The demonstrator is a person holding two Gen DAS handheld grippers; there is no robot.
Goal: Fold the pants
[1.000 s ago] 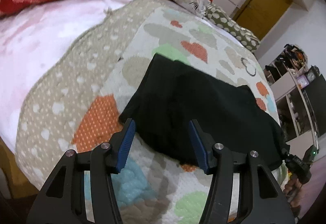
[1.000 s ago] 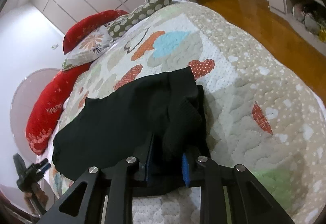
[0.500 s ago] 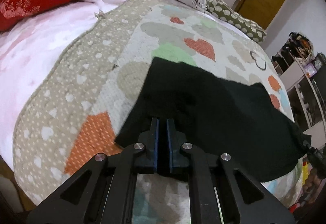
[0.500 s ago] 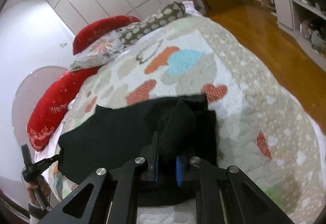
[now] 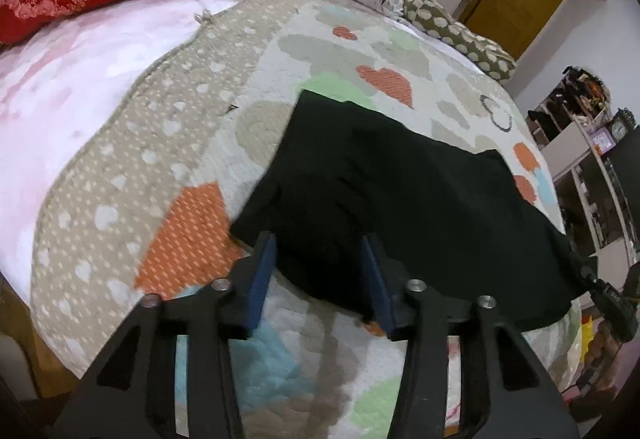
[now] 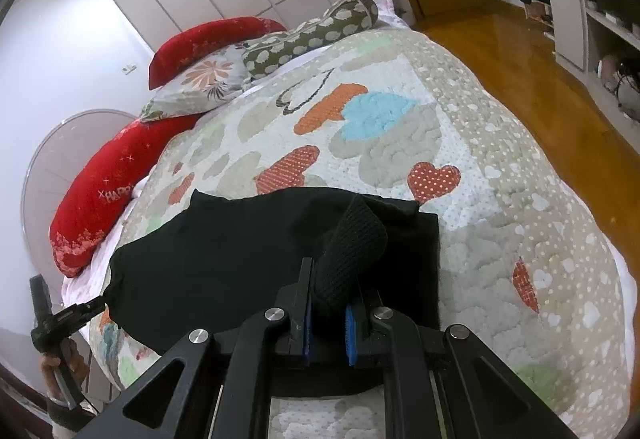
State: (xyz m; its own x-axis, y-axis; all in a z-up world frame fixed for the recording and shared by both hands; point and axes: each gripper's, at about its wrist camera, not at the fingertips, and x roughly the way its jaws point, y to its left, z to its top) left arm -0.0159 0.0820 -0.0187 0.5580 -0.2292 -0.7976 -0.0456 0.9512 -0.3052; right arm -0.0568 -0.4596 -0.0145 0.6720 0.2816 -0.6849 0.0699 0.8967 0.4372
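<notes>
Pants (image 5: 400, 199), black, lie across the middle of a heart-print quilt (image 5: 160, 159) on a bed, spread flat as a wide dark slab with a straight far edge. In the right wrist view one end shows a ribbed band (image 6: 352, 243) lifted off the flat layers and curled upward. The right gripper (image 6: 328, 323) is clamped on that band; its blue pads squeeze the knit between them. The left gripper (image 5: 318, 279) sits at the opposite end, jaws apart and opening, with the near edge of the fabric between the blue pads, which do not press it.

The cloth is so dark that seams, legs and fold lines cannot be made out. The near hem is covered by the gripper frames in both views. Each gripper shows small and partly cut off at the edge of the other's view.

Red pillows (image 6: 104, 199), a floral pillow (image 6: 200, 83) and a spotted one (image 6: 312, 31) line the head of the bed.
</notes>
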